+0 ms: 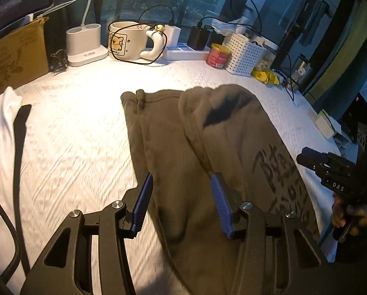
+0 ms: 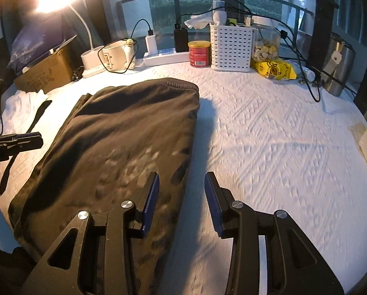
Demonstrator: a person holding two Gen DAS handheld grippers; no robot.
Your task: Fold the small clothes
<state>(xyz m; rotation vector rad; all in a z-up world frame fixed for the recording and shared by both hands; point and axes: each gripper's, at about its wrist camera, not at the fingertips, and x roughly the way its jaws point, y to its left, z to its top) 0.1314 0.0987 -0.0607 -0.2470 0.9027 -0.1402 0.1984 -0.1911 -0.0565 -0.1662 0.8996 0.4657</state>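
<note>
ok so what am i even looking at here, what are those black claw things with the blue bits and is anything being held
Those are two hand-held grippers, one in each of a person's hands, each carrying a wide-angle camera looking along its jaws. One picture is from the left gripper, the other from the right gripper. You can see a hand holding the right one in the left view. Below lies a brown garment, folded over, on a white textured cover. At the back stand a mug, a red can and a white basket. Both pairs of jaws stand open, holding nothing.
</note>
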